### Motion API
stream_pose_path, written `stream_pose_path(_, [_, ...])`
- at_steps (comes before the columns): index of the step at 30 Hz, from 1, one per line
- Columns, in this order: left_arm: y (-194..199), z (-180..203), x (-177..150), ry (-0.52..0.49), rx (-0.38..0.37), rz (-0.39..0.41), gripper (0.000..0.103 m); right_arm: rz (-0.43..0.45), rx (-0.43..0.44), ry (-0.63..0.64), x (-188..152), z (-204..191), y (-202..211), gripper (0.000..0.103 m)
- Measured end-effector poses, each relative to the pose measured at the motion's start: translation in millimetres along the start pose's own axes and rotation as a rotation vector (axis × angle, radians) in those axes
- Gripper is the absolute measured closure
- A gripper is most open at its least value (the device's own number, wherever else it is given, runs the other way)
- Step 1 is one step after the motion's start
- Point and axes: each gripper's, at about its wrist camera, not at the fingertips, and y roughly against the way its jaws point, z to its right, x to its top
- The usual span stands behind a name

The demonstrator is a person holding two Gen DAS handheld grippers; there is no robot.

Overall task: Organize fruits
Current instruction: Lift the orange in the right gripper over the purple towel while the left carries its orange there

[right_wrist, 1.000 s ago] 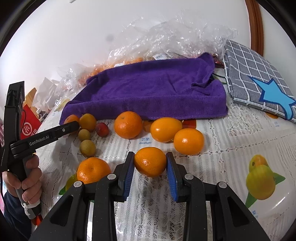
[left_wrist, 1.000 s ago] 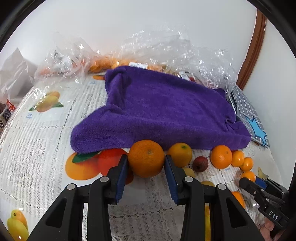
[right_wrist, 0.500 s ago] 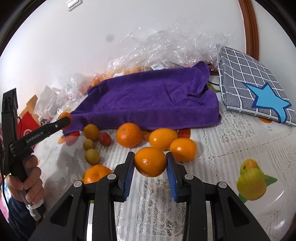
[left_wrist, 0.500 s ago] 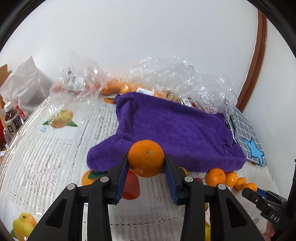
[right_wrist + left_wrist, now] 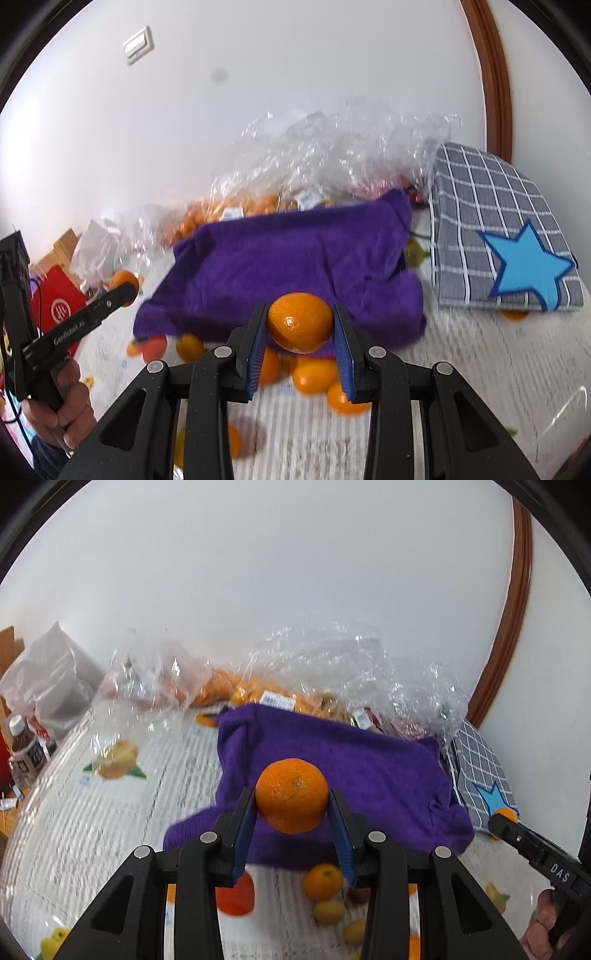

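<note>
White wall at the back, brown curved trim [image 5: 515, 602] on the right; a table under a lace cloth printed with fruit [image 5: 92, 812].

Left gripper [image 5: 291, 812]: blue pads pressed on both sides of an orange [image 5: 291, 795], held clear above the table in front of the purple towel [image 5: 369, 771]. The fruit is nearly round, slightly flattened; its stem dimple faces the camera, a little right of centre.

Right gripper [image 5: 300, 338]: pads clamped on a second orange [image 5: 300, 322], also off the table, before the towel's near edge. This one is wider than tall, long axis across the jaws; stem end faces the camera, low and left.

Below both: loose oranges [image 5: 314, 374] and smaller yellow fruit [image 5: 329, 910] on the cloth, just in front of the towel. Blurred.

Behind the towel: crumpled clear plastic bags [image 5: 332, 155] with more orange fruit inside. Right of the towel: grey checked cushion with a blue star [image 5: 517, 266]. Far left: bottle [image 5: 26, 751], red bag [image 5: 55, 306].
</note>
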Motion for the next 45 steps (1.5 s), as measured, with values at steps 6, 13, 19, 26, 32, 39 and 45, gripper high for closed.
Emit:
stream_pose_path(6, [-9.9,-3.6,17.5,0.023,0.009,0.019,0.066,0.029,-0.007,-0.007,28.8,3.1,-12.9,0.069])
stream_pose_path(13, [-34.7,-7.2,30.9,0.034,0.033,0.013,0.066,0.049,-0.015,0.005,55.5,9.0,-34.8,0.069])
stream_pose_path(19, [-69.0,1.0,37.0,0.038,0.033,-0.014,0.066,0.04,-0.024,0.011,69.5,14.6,-64.5,0.069])
stream_pose_path(26, [-109.1,1.6,24.8,0.036,0.032,-0.095,0.066,-0.023,-0.023,0.017,61.0,24.5,-97.1,0.069])
stream_pose_path(32, [-123.7,-0.9,12.3,0.031,0.042,-0.141,0.066,-0.117,-0.001,0.007,43.0,33.5,-125.6,0.069])
stream_pose_path(39, [-127.0,4.7,8.1,-0.007,0.055,-0.141,0.066,-0.167,0.007,0.001,30.7,37.6,-141.0,0.069])
stream_pose_path(45, [-128.7,10.7,5.3,-0.04,0.049,-0.147,0.066,-0.177,-0.019,0.008,29.3,38.5,-141.8,0.069])
